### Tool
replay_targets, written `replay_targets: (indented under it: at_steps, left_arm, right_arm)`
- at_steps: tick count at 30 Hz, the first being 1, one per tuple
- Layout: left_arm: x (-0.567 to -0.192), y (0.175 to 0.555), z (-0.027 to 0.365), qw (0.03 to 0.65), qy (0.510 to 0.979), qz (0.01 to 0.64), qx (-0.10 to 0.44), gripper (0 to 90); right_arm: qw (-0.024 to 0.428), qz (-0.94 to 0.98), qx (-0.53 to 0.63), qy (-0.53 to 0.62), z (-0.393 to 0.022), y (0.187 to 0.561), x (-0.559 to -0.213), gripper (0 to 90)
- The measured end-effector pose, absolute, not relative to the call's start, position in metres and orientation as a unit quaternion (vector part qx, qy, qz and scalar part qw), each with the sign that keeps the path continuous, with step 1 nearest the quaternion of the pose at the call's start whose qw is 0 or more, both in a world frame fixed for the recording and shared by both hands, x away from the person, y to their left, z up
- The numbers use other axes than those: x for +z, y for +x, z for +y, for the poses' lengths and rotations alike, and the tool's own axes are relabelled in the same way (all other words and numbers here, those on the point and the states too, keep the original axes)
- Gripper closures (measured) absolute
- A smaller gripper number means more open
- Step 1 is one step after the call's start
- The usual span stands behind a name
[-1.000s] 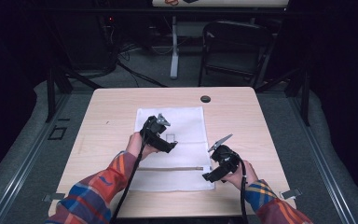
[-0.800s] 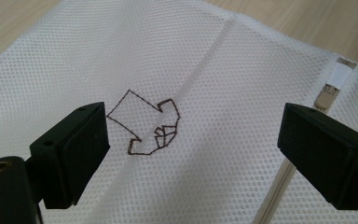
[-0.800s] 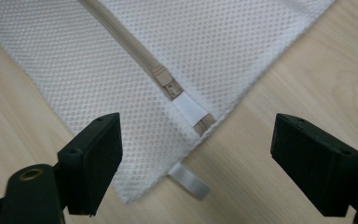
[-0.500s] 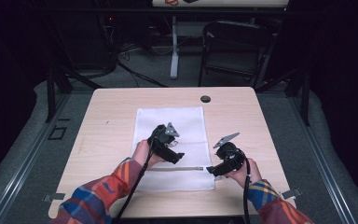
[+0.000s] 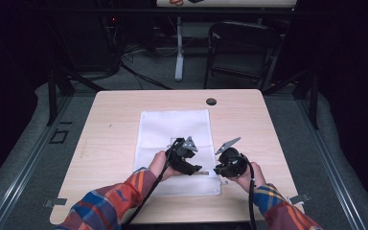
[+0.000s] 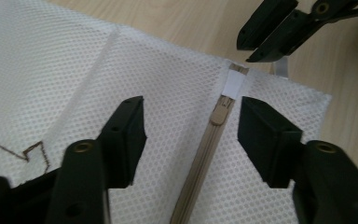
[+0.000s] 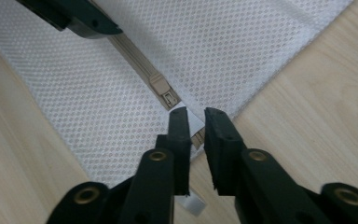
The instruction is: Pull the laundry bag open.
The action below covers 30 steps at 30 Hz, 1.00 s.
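High view: a white mesh bag point(image 5: 175, 143) lies flat on the wooden worktop point(image 5: 110, 143), running from mid-worktop to close by the near edge, its zipper point(image 5: 206, 173) along the near end. A small dark disc point(image 5: 211, 101) sits near the far edge, well apart from the bag.

Left gripper point(image 5: 191, 165) is over the near right part of the bag, held in the person's left hand point(image 5: 160, 165). In the left gripper view its 2 jaws stand apart over the mesh, 1 on each side of the tan zipper point(image 6: 200, 163), with the zipper slider point(image 6: 219, 113) between them; the pads do not press on it. These jaws have just been closing.

Right gripper point(image 5: 219, 170) is at the bag's near right corner, held in the right hand point(image 5: 247, 176). In the right gripper view its jaws have just been closing and now stand almost together at the zipper's end, at the white tab point(image 7: 195, 122); whether the pads actually pinch it I cannot tell. The slider point(image 7: 161, 88) lies just beyond the jaw tips, and a small white tag point(image 7: 189, 203) lies on the wood below them.
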<state>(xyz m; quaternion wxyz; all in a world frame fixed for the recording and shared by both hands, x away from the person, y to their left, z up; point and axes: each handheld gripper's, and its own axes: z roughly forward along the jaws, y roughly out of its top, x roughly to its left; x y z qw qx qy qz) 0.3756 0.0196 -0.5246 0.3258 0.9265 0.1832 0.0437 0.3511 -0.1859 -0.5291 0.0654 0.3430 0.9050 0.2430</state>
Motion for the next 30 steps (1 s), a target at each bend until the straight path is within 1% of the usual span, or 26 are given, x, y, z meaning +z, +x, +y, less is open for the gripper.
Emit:
replay_targets:
  at_steps: [4,7,11,16,25,28,30]
  left_arm:
    - [-0.530,0.375,0.015,0.323,0.929,0.179,0.038,56.5]
    - [-0.535,0.374,0.010,0.318,0.931,0.175,0.031,60.5]
    - [-0.540,0.373,0.005,0.317,0.934,0.164,0.026,69.6]
    - [-0.547,0.374,-0.002,0.308,0.937,0.160,0.021,71.3]
    - [-0.557,0.373,-0.009,0.286,0.947,0.147,0.020,70.9]
    - [-0.558,0.372,-0.011,0.279,0.949,0.142,0.030,72.6]
    - [-0.559,0.371,-0.012,0.282,0.949,0.141,0.029,74.6]
  right_arm:
    - [0.062,0.907,0.244,0.337,-0.181,0.352,-0.533,89.9]
    - [0.065,0.909,0.241,0.334,-0.179,0.353,-0.534,90.0]
    - [0.063,0.911,0.240,0.329,-0.174,0.354,-0.539,90.0]
    - [0.061,0.912,0.234,0.331,-0.175,0.357,-0.541,90.0]
    - [0.052,0.912,0.233,0.335,-0.176,0.361,-0.548,90.0]
    - [0.048,0.909,0.241,0.337,-0.173,0.359,-0.553,90.0]
    - [0.053,0.917,0.227,0.323,-0.172,0.359,-0.554,90.0]
